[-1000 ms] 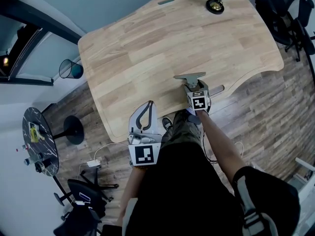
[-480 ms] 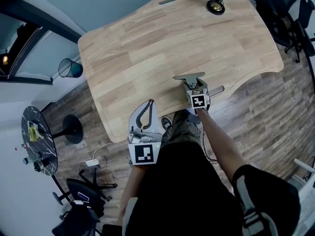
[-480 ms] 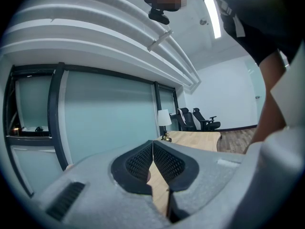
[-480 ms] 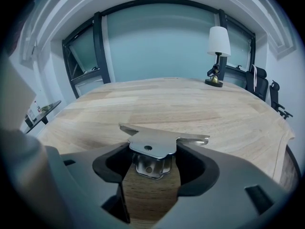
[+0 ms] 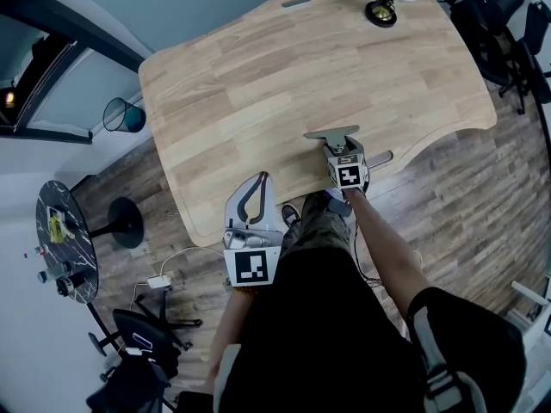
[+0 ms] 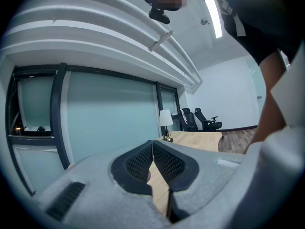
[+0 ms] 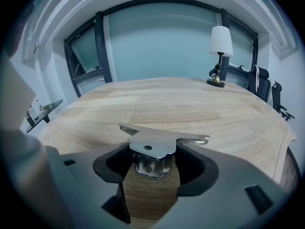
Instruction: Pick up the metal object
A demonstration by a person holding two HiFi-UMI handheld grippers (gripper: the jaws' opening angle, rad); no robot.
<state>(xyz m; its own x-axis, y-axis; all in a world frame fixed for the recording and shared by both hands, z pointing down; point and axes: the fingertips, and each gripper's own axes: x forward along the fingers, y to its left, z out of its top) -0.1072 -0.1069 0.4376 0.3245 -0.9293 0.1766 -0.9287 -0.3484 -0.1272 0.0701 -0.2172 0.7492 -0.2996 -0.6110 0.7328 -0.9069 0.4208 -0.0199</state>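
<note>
vs 1 s ago: basically no change. left gripper is in the same spot, tip over the near edge of the table. fingers clenched, pads meeting at the tip, nothing in them. right gripper hasn't moved either. it's grasping the metal object: jaw tips against both edges of the flat top plate, boxy lower part in the gap between the pads. object is where it was, over the table's near-middle, just in from the front edge. can't tell if it's touching the wood or lifted clear. only real delta is the head view drifting slightly.

surface: light wood table, plank joints visible, curved front edge, cable slot at the far side. also on it is a lamp, white shade, dark-and-gold base, far right corner, well apart from the object.

room, left to right:
- round black side table with small items on it, too small to tell
- dark mesh bin by the table's left corner
- black office chair at lower left
- white power brick with cable on the wood-plank floor
- more black chairs at upper right

frosted glass wall with dark frames runs behind the table.
</note>
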